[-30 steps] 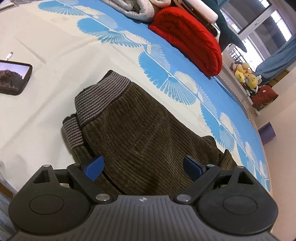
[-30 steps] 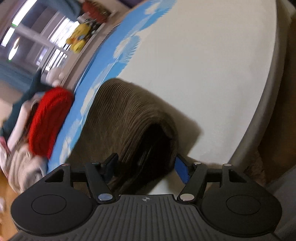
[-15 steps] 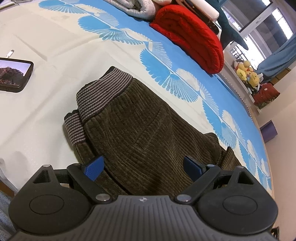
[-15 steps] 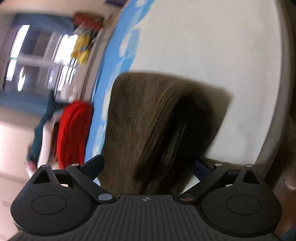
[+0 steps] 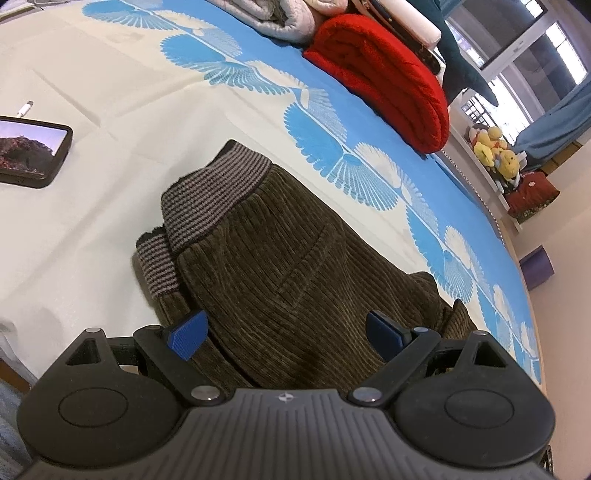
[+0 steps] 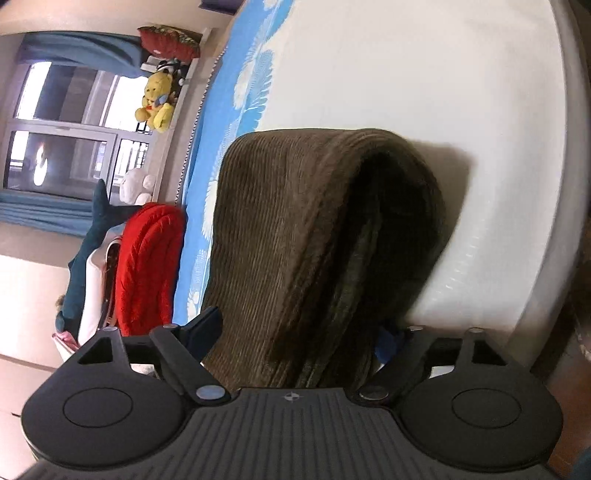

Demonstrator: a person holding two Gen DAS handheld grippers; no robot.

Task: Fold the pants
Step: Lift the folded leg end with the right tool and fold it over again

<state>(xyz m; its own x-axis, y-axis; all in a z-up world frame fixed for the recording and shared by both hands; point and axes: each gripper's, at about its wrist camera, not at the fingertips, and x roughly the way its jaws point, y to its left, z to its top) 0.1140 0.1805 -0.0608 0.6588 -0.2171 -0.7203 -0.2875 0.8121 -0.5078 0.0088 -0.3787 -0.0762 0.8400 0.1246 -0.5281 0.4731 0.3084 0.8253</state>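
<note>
Dark olive corduroy pants [image 5: 288, 258] with a grey striped waistband [image 5: 214, 192] lie folded on the bed sheet [image 5: 110, 110]. My left gripper [image 5: 286, 332] hovers open just over their near edge, blue pads [image 5: 188, 334] apart, nothing pinched. In the right wrist view the thick folded end of the pants [image 6: 295, 240] bulges between the fingers of my right gripper [image 6: 299, 334]. Its jaws stand wide and are closing, with the fabric between them. The right pad [image 6: 388, 343] is partly hidden by cloth, and I see no firm pinch.
A phone [image 5: 29, 147] with a lit screen lies on the sheet at left. A rolled red blanket [image 5: 388, 81] and grey bedding [image 5: 273, 18] sit at the bed's far side. Plush toys [image 5: 491, 147] stand on a shelf beyond. The bed edge [image 6: 554, 184] is close on the right.
The right gripper rolled and shifted a little, and its jaws spread wider around the folded end of the pants. The left gripper stayed put and open.
</note>
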